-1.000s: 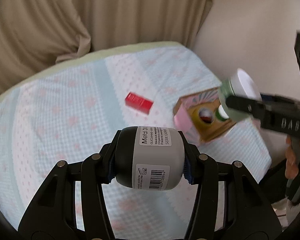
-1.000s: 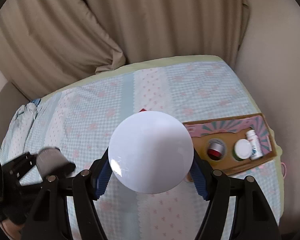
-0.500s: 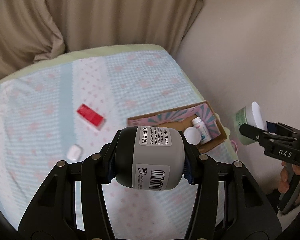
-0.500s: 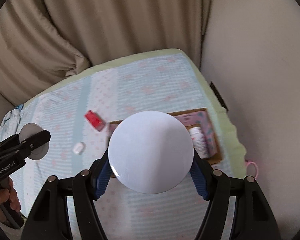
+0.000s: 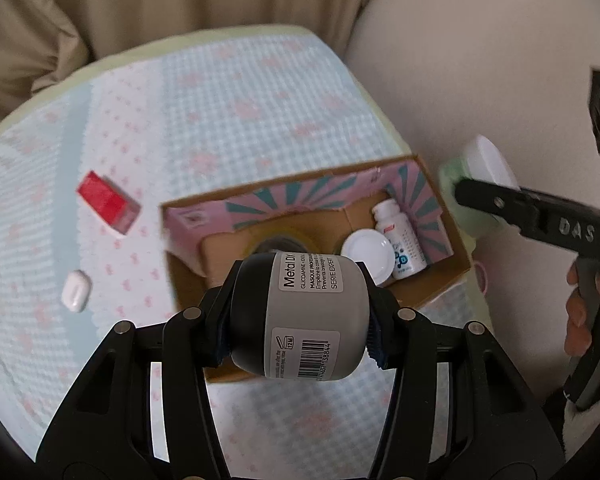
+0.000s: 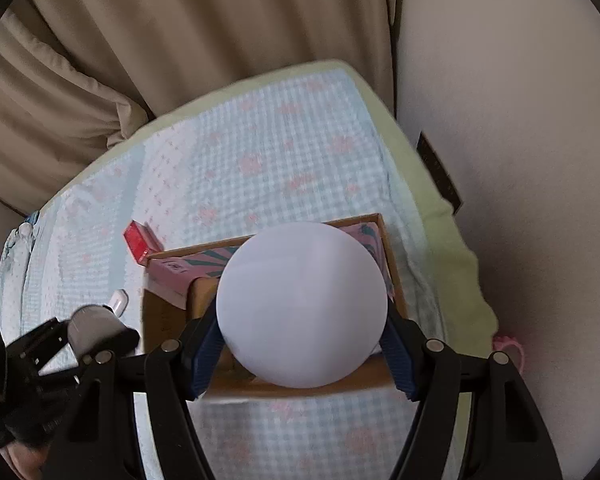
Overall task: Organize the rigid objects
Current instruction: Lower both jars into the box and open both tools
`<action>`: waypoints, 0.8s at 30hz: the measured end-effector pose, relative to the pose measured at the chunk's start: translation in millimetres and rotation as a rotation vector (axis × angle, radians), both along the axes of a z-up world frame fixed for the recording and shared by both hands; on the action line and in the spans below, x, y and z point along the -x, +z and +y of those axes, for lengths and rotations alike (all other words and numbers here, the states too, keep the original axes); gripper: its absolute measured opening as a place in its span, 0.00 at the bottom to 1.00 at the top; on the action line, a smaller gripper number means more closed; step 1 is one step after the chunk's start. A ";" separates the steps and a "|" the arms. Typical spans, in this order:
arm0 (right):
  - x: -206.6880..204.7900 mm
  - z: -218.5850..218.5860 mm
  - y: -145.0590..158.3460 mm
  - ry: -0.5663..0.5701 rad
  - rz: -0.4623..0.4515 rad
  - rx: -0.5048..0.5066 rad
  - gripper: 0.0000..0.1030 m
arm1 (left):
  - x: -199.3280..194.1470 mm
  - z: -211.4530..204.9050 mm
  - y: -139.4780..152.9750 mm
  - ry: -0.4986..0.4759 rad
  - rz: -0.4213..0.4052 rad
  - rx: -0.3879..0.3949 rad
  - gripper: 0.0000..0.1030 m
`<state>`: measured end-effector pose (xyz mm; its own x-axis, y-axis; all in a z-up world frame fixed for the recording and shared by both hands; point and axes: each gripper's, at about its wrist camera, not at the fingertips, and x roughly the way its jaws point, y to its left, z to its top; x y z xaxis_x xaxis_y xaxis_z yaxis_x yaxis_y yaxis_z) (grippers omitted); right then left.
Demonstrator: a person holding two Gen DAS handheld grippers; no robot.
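Left wrist view shows us our left gripper [image 5: 296, 322] with its fingers [image 5: 220, 330] closed on a grey and black jar [image 5: 304, 316], which lies on its side between the blue pads, its printed label and barcode facing the camera. We hold it above the near left part of an open cardboard box [image 5: 456, 240] that sits on a bed [image 5: 228, 120] covered in pale blue checked cloth. Inside the box we see a white lidded jar [image 5: 367, 254] and, touching it on the right, a small white bottle [image 5: 400, 240] lying down; a round item behind our jar is mostly hidden. On the bed to the left of the box lie a red carton [image 5: 108, 202] and, nearer us, a small white case [image 5: 75, 291], well apart from each other.

At the right edge of this view our right gripper [image 5: 476, 196] reaches in from the side, just beyond the box's right wall, with a green jar with a white lid [image 5: 486, 164] pinched in its fingers; our right hand [image 5: 584, 312] wraps the handle below.

From the right wrist view, those fingers [image 6: 204, 348] clamp the same jar [image 6: 302, 304], its white lid facing the camera and covering most of the box [image 6: 160, 320] beneath. Our left gripper [image 6: 96, 336] shows at lower left, level with the box's left wall, carrying the grey jar [image 6: 90, 328]
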<state>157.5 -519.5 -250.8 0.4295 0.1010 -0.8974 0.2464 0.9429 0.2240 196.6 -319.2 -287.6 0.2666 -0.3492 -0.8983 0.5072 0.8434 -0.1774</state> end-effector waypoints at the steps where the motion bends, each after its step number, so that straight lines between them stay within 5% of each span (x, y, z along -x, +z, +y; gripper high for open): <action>1: -5.3 -3.2 -9.9 0.004 0.011 -0.012 0.64 | -1.5 -8.6 -10.0 -0.011 0.009 -0.014 0.46; 9: -43.6 -21.2 -80.9 0.023 0.087 -0.119 0.64 | -8.6 -48.5 -75.3 -0.064 0.092 -0.072 0.46; 19: -63.7 -20.4 -117.7 0.059 0.180 -0.213 0.65 | -5.1 -72.8 -102.5 -0.156 0.125 -0.145 0.47; 20: -65.4 -19.9 -118.7 0.065 0.184 -0.213 0.65 | -5.4 -74.2 -101.0 -0.160 0.121 -0.150 0.51; 22: -68.6 -20.3 -122.3 0.068 0.201 -0.222 0.71 | -6.0 -74.8 -94.7 -0.165 0.109 -0.164 0.96; 23: -68.8 -22.2 -121.8 0.059 0.189 -0.231 0.80 | -5.7 -73.9 -89.4 -0.165 0.082 -0.171 1.00; 24: -68.6 -24.6 -119.7 0.050 0.167 -0.237 1.00 | -5.4 -73.1 -85.9 -0.169 0.067 -0.170 1.00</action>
